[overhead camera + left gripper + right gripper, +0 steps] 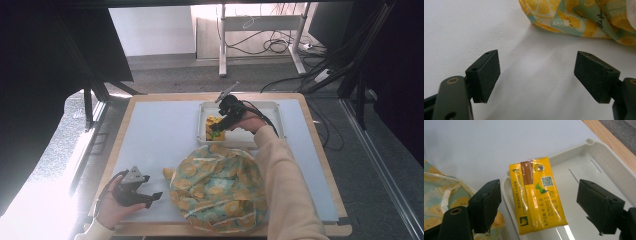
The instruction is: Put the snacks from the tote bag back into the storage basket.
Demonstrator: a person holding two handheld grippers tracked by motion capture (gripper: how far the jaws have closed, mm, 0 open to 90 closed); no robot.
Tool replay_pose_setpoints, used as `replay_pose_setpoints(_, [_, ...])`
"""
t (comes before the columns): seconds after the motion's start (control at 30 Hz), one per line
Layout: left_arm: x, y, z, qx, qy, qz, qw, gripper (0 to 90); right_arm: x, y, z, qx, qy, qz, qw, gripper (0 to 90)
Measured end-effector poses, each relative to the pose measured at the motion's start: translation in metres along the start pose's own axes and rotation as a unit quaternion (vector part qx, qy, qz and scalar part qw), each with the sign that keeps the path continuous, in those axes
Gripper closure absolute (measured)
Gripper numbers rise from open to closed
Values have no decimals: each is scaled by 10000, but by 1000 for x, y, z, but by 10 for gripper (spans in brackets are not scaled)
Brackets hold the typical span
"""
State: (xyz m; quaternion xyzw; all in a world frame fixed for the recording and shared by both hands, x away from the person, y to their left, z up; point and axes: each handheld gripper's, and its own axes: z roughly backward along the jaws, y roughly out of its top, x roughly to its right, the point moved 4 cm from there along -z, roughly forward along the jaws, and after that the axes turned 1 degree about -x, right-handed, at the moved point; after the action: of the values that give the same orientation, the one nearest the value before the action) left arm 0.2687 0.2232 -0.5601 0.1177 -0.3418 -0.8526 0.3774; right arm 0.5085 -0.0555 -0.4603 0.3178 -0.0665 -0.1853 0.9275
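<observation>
Already the yellow carton [536,195] lay in the white tray [599,152], flat on its broad face in the tray's near-left corner, right between and just beyond the jaws of the right hand-held gripper [539,205]. Those jaws stood spread, well clear of the carton's sides, with neither pad touching it. By the look of it, the placing of this carton was done and the release complete; what remained, I would judge, was drawing the gripper back and going for whatever the lemon-print bag [217,187] might hold besides, though the pictures did not show its contents.

The carton was a small drink box, bright yellow with green marks, a square code patch, a printed date line and a brown strip running up to a foil spot at its far end. Its edges looked crisp and undented.

The left hand-held gripper [537,75] hovered low over the pale bench [461,25], its jaws spread wide with nothing between them; the bag's crumpled edge sat just beyond its pads and somewhat to the right, not touching. In the high view, that gripper [134,189] was beside the bag's left edge, well apart from the tray [272,107].
</observation>
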Motion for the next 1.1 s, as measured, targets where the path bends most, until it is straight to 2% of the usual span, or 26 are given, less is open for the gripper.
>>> replay_pose_setpoints(0.4, [1,1,1,35,-6,-13,10000,210,-6,1,15,389,27,-321,9987,176])
replay_pose_setpoints(0.5, [1,1,2,57,-8,-24,10000,210,-9,-2,21,430,-86,-434,9981,177])
replay_pose_setpoints(0.8, [3,2,2,42,-5,-60,10000,211,-13,-15,36,600,-270,-589,9961,188])
replay_pose_setpoints(1.1, [2,2,1,25,10,-45,10000,210,-18,-26,51,791,-359,-584,9945,196])
